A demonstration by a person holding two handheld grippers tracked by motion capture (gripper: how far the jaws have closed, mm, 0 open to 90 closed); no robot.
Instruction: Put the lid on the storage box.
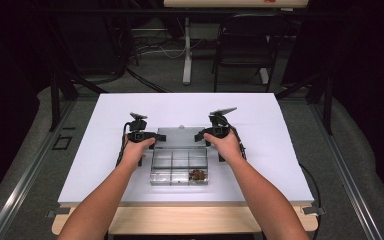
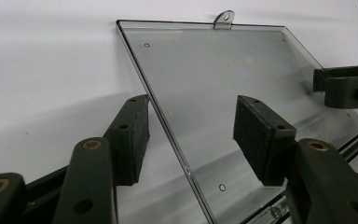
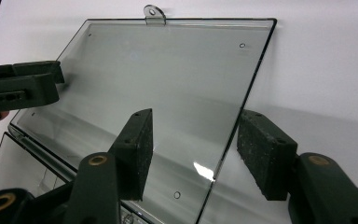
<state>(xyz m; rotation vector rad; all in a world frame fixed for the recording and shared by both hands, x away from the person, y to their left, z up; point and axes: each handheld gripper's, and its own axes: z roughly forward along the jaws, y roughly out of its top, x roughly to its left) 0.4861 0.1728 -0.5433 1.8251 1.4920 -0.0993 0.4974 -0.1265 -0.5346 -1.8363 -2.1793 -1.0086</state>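
A clear plastic compartment box (image 1: 179,167) sits on the white table (image 1: 105,165), its lid (image 1: 180,136) swung open toward the far side. Brown bits (image 1: 196,174) fill its front right compartment. My left gripper (image 1: 147,136) is at the lid's left edge and my right gripper (image 1: 203,135) at its right edge. In the left gripper view the gripper (image 2: 193,116) is open, and the lid (image 2: 214,70) edge runs between the jaws without touching the pads (image 2: 133,135). The right gripper (image 3: 196,130) is open in the same way astride the lid (image 3: 168,70).
A hang tab (image 2: 224,18) sticks out from the lid's far edge. Bare white table surrounds the box. A dark chair (image 1: 245,45) and a table leg (image 1: 187,50) stand on the floor beyond the far edge. Each gripper view shows the other gripper (image 2: 347,84) (image 3: 21,86) across the lid.
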